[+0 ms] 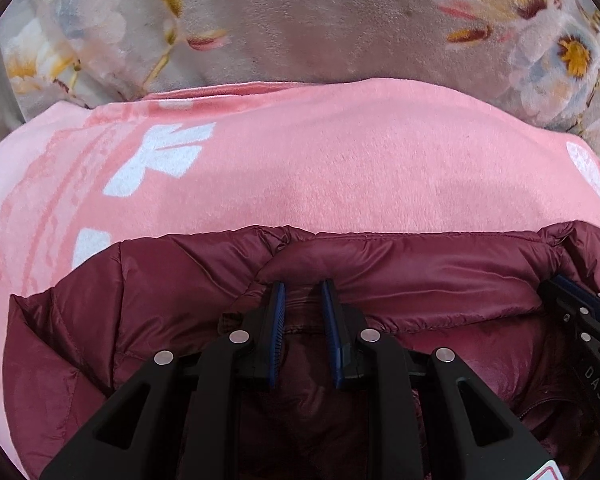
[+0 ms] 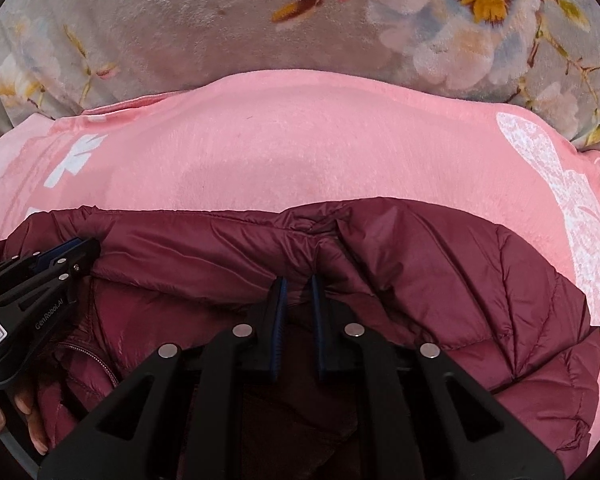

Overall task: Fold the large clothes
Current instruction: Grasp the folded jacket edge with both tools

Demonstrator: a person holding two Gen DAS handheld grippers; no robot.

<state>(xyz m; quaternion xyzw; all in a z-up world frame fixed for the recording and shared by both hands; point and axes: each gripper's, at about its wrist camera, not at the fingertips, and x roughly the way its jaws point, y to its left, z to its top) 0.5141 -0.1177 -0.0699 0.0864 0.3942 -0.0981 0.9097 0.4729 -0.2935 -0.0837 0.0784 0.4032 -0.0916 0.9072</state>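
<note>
A maroon quilted puffer jacket (image 1: 400,276) lies on a pink blanket; it also shows in the right wrist view (image 2: 440,280). My left gripper (image 1: 303,286) sits at the jacket's collar edge, its blue pads close together with a fold of maroon fabric between them. My right gripper (image 2: 298,280) is likewise closed on the collar edge further right. Each gripper appears in the other's view: the right one (image 1: 576,300) at the right edge, the left one (image 2: 66,250) at the left with the hand holding it.
The pink blanket (image 1: 340,160) with white prints spreads beyond the jacket; it also fills the middle of the right wrist view (image 2: 300,152). Behind it is a grey plush floral cover (image 1: 300,20), also seen in the right wrist view (image 2: 160,20).
</note>
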